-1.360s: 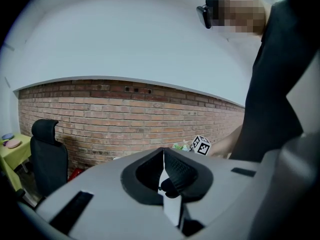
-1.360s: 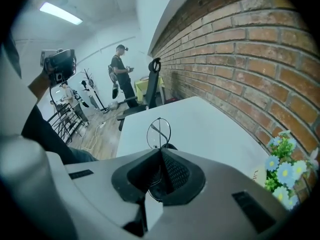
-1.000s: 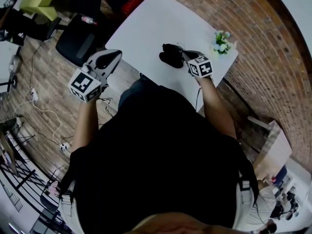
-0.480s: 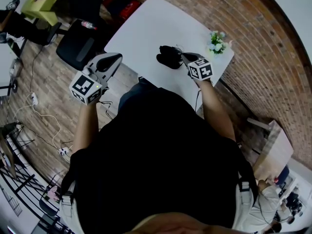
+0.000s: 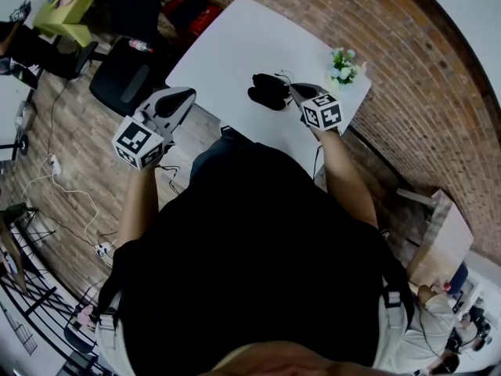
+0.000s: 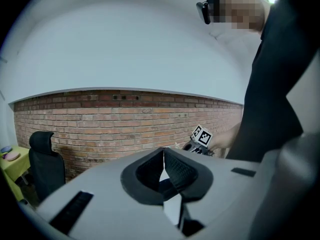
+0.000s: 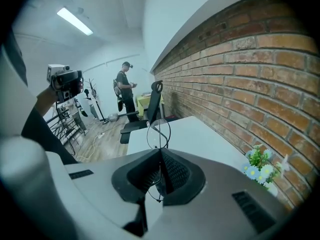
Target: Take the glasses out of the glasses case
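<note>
Glasses point(image 7: 158, 133) are held pinched in the closed right gripper point(image 7: 160, 154), judged clear of the glasses case point(image 5: 266, 91); left gripper point(image 6: 163, 156) closed, empty; careful placement on the tabletop point(image 5: 235, 45) is called for.

On the white rectangular table point(image 5: 235, 45), the black glasses case point(image 5: 268, 91) is too small in the head view to tell what lies inside. The thin black wire-rimmed glasses point(image 7: 159, 133) show one round lens above the table. The rest is buried between the closed pads of the right gripper point(image 7: 160, 156). The table's near edge is partly hidden behind the person's black shirt point(image 5: 258, 265).
</note>
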`<state>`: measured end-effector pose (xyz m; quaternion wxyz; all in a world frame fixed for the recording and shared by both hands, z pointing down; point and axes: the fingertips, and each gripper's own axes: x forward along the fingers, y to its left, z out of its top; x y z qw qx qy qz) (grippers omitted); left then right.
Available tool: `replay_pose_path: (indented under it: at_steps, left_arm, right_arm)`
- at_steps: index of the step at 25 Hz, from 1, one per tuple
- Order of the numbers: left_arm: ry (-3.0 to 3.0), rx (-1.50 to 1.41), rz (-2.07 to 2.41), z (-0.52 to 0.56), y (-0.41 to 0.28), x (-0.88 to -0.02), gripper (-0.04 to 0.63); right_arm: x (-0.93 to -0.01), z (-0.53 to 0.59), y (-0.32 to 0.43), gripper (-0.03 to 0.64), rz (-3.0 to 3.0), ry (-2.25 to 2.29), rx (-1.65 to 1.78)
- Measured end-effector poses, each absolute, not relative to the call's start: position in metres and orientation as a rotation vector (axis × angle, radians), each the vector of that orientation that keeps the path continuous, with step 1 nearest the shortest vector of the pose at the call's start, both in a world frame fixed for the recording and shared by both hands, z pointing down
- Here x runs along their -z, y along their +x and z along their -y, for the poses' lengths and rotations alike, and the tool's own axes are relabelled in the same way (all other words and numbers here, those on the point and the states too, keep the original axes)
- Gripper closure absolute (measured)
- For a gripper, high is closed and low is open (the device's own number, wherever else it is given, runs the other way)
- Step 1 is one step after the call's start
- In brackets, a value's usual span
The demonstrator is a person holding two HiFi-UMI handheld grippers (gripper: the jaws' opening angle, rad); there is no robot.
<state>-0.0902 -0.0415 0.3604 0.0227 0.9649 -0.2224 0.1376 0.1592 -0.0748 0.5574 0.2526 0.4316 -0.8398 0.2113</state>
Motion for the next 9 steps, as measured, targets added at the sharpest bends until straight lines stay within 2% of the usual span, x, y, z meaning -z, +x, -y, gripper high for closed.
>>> replay_pose_path:
  at_steps: [9]
  left_arm:
    - [2.989, -0.398, 0.69, 0.027, -0.086, -0.357, 0.583]
  right_arm:
    - [-0.536, 0.059, 0.167, 0.594, 2.293, 1.202, -0.543]
